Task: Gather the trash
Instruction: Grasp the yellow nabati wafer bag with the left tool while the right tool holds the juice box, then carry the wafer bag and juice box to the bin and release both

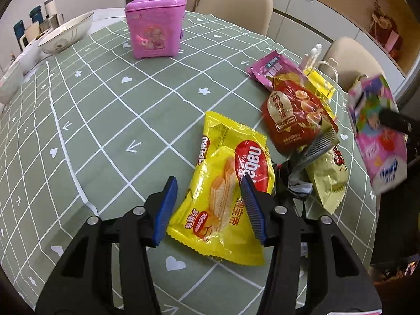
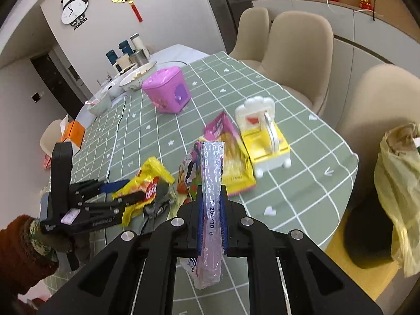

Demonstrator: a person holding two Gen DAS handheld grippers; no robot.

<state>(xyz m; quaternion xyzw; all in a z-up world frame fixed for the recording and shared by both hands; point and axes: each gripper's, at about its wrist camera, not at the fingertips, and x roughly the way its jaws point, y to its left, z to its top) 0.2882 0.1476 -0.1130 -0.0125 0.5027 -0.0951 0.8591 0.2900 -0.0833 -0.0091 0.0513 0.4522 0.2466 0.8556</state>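
Wrappers are what I am after, and the nearest is the yellow wafer packet (image 1: 225, 191), lying flat on the green checked surface (image 1: 110, 120) with my left gripper (image 1: 208, 183) over it. To do this pick well I want one pad down on the cloth beside the packet's edge and the other on top of the foil, so the close pinches a fold rather than skating over the slick face. I would come in low and close slowly, since the packet is puffy and will likely slide.

The left fingers (image 1: 165, 204) stand partly open. One blue pad sits over bare cloth just beside the packet, the other over its red logo. From these views they straddle it without pressing on it, so I count nothing as held on that side.

My right gripper (image 2: 211, 210) is closed tight on a pink, silvery-seamed packet (image 2: 210, 204), which stands up between the pads, lifted clear of the surface.

Beyond the yellow packet lie a red snack bag (image 1: 294, 115), an olive-yellow bag (image 1: 328, 178) and a purple sachet (image 1: 270, 68), bunched together. Farther off stands the small pink bin (image 1: 155, 26), lid shut, likely where all this goes.
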